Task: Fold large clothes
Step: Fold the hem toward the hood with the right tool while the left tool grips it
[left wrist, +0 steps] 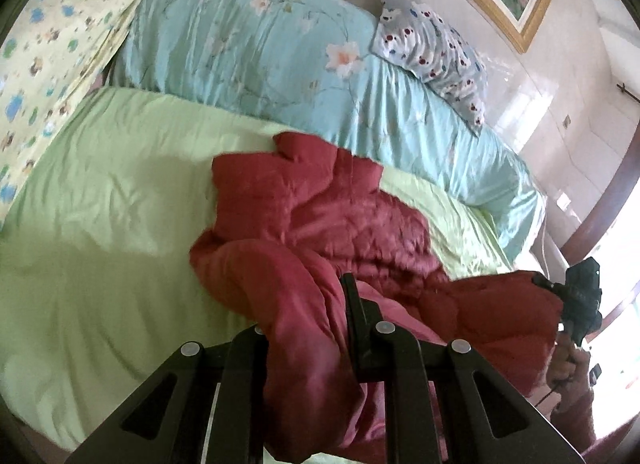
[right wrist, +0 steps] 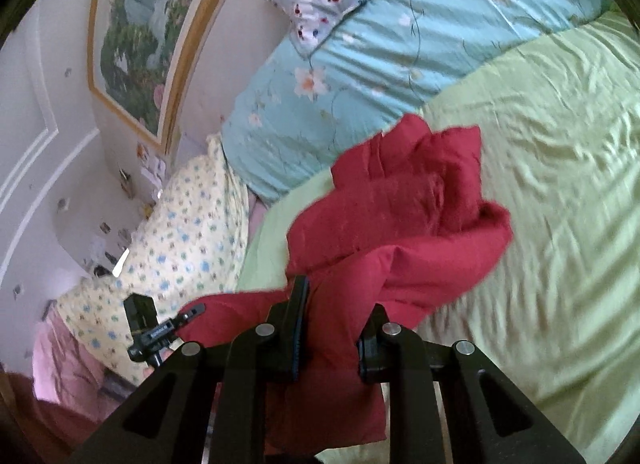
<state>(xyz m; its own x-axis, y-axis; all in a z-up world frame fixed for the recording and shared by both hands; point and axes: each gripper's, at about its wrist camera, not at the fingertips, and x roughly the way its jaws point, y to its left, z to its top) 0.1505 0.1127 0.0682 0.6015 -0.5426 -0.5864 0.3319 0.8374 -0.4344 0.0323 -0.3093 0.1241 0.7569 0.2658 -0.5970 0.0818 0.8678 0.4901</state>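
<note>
Now the red padded jacket (left wrist: 320,223) is seen bunched on the light green bedsheet (left wrist: 100,244), with its near edge gripped at two spots. The left gripper (left wrist: 312,328) is clamped on one fold, the right gripper (right wrist: 332,328) on another. Wide open sheet is left beside the jacket. Further back, room is bounded by a blue floral quilt (left wrist: 248,31), seemingly rolled, though blur is heavy. A yellow patterned blanket (right wrist: 180,232) is piled at the bed's end.

Left gripper's (left wrist: 316,328) left finger buried under red jacket (left wrist: 320,223) folds
</note>
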